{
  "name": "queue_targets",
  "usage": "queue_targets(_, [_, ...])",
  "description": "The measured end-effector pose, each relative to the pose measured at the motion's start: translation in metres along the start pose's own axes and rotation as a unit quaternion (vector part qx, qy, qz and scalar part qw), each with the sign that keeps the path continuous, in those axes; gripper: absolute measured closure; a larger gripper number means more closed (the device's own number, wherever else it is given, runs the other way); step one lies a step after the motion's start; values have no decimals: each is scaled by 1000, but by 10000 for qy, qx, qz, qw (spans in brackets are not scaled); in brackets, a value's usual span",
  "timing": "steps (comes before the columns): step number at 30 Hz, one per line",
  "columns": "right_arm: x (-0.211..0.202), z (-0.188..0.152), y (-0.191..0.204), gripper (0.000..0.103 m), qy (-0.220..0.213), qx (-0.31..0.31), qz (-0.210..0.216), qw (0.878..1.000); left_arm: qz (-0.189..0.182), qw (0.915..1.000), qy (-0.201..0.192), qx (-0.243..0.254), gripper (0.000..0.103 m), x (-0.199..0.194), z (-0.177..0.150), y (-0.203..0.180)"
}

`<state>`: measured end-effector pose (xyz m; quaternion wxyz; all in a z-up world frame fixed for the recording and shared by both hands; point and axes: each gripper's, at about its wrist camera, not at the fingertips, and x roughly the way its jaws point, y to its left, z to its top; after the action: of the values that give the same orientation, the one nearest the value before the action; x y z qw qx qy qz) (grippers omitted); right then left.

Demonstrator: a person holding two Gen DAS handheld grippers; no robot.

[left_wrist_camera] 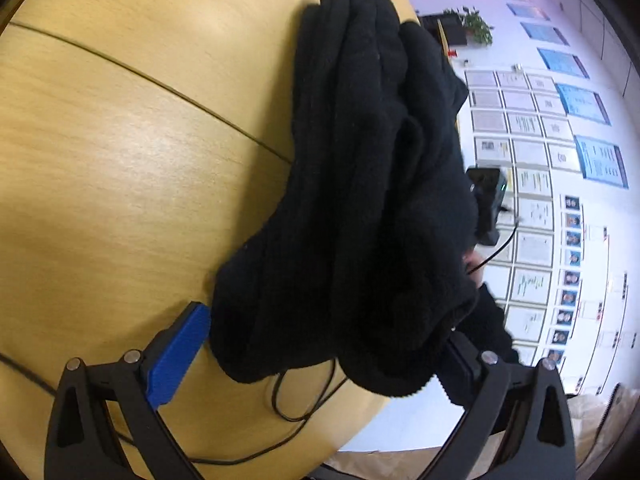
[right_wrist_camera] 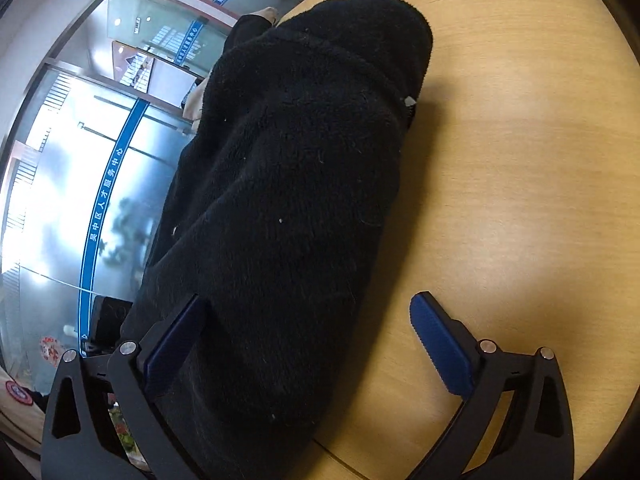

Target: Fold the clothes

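A black fleece garment (left_wrist_camera: 360,200) lies bunched in thick folds along the edge of the wooden table (left_wrist_camera: 120,160). My left gripper (left_wrist_camera: 320,356) is open, its jaws wide apart around the near end of the bundle; the left blue pad (left_wrist_camera: 176,356) shows, the right one is hidden by cloth. In the right wrist view the same garment (right_wrist_camera: 288,200) lies lengthwise between my right gripper's (right_wrist_camera: 308,344) open jaws, against the left pad (right_wrist_camera: 172,348) and apart from the right pad (right_wrist_camera: 440,348).
A thin black cable (left_wrist_camera: 296,412) loops on the table near the left gripper. The other gripper's camera body (left_wrist_camera: 486,204) shows beyond the garment. The table edge (left_wrist_camera: 380,404) runs close by, with floor and a poster wall beyond. Glass doors (right_wrist_camera: 100,160) stand behind.
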<state>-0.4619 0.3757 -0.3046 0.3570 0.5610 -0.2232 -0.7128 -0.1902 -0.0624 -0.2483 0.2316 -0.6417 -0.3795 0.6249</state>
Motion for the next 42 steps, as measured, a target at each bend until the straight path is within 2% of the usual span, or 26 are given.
queue_targets(5, [25, 5, 24, 0, 479, -8, 75, 9988, 68, 9998, 66, 169, 0, 10, 4, -10])
queue_targets(7, [32, 7, 40, 0, 559, -213, -198, 9980, 127, 9997, 102, 180, 0, 13, 4, -13])
queue_targets(11, [31, 5, 48, 0, 521, -202, -454, 9974, 241, 9989, 330, -245, 0, 19, 6, -13])
queue_targets(13, [30, 1, 52, 3, 476, -260, -593, 9968, 234, 9977, 447, -462, 0, 24, 7, -13])
queue_targets(17, [29, -4, 58, 8, 422, -263, -814, 9954, -45, 9962, 556, -669, 0, 29, 3, -11])
queue_targets(22, [26, -6, 60, 8, 476, -242, -708, 9961, -406, 9944, 620, -750, 0, 27, 1, -4])
queue_targets(30, [28, -16, 74, 0, 495, -427, -683, 9955, -999, 9918, 664, -434, 0, 27, -4, -13])
queue_targets(32, [28, -20, 76, 0, 474, -409, -653, 9959, -835, 9937, 674, -332, 0, 30, -5, -20])
queue_targets(35, [27, -25, 81, 0, 436, -427, -654, 9960, -137, 9973, 668, -260, 0, 40, -5, -28])
queue_targets(36, [27, -27, 83, 0, 432, -450, -676, 9958, 25, 9972, 632, -400, 0, 44, -4, -26])
queue_targets(39, [27, -33, 91, 1, 409, -522, -797, 9946, 98, 9972, 359, -655, 0, 45, -5, -27])
queue_targets(40, [26, -36, 95, 9, 372, -541, -937, 9934, 148, 9975, 269, -632, 0, 44, -6, -29])
queue_targets(41, [25, -39, 99, 22, 286, -563, -1168, 9911, 206, 9978, 178, -608, 0, 43, -9, -30])
queue_targets(42, [24, -44, 104, 26, 206, -624, -1326, 9890, 266, 9979, 87, -588, 1, 43, -11, -32])
